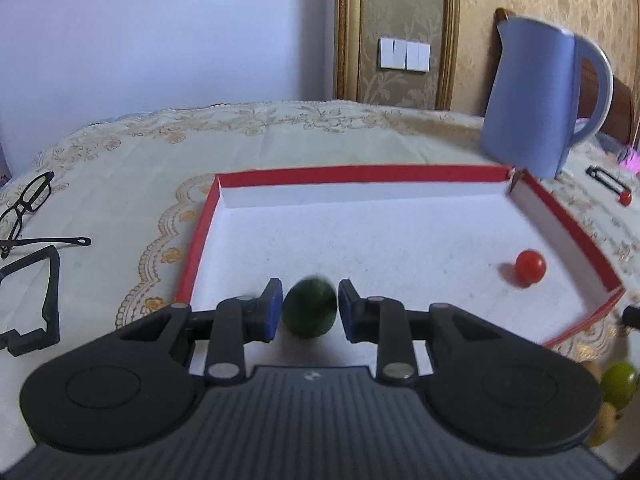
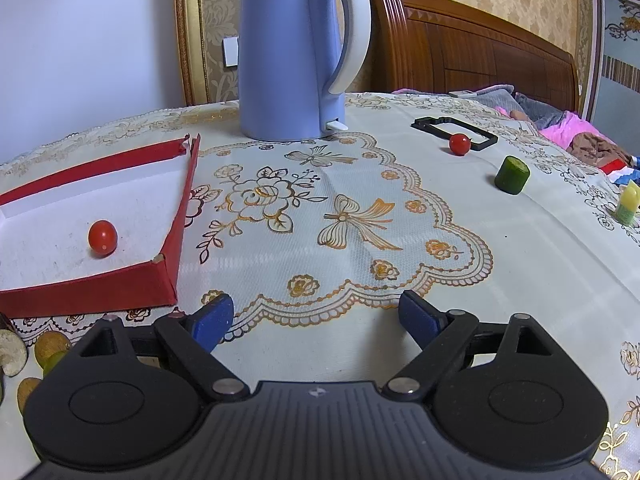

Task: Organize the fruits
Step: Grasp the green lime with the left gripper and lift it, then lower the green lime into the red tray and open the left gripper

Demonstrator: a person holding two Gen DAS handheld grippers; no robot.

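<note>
The left tongs [image 1: 308, 306] hang low over the red box [image 1: 568, 220], near its front edge. A dark green fruit [image 1: 309, 307] sits between the two blue pads [image 1: 273, 308]. There is a thin gap on each side of it, so the tongs look let go, not squeezing. The fruit looks a bit blurry, as if it is dropping or rolling. It seems the step in hand is putting this green fruit down in the box. Next, the left tongs likely need to lift straight up and back, so they do not knock the fruit.

The right tongs [image 2: 316, 316] are spread wide and hold nothing. They hang over the flowery desk [image 2: 340, 208], just to the right of the box. Their next job is probably to reach far across for a fruit still outside.

Now the count. Inside the box there are two things: the green fruit and one red tomato [image 1: 530, 267] near the right wall. Out on the desk, farther away, there is one more red tomato [image 2: 459, 144] touching a black frame [image 2: 486, 136], one green chunk [image 2: 512, 175] standing up, and one small yellow-green piece [image 2: 628, 204] at the far right edge. Some fruit also lies close by at the left edge of the right view, but it is too cut off to count. Behind it all stands one blue kettle [image 2: 288, 52].
</note>
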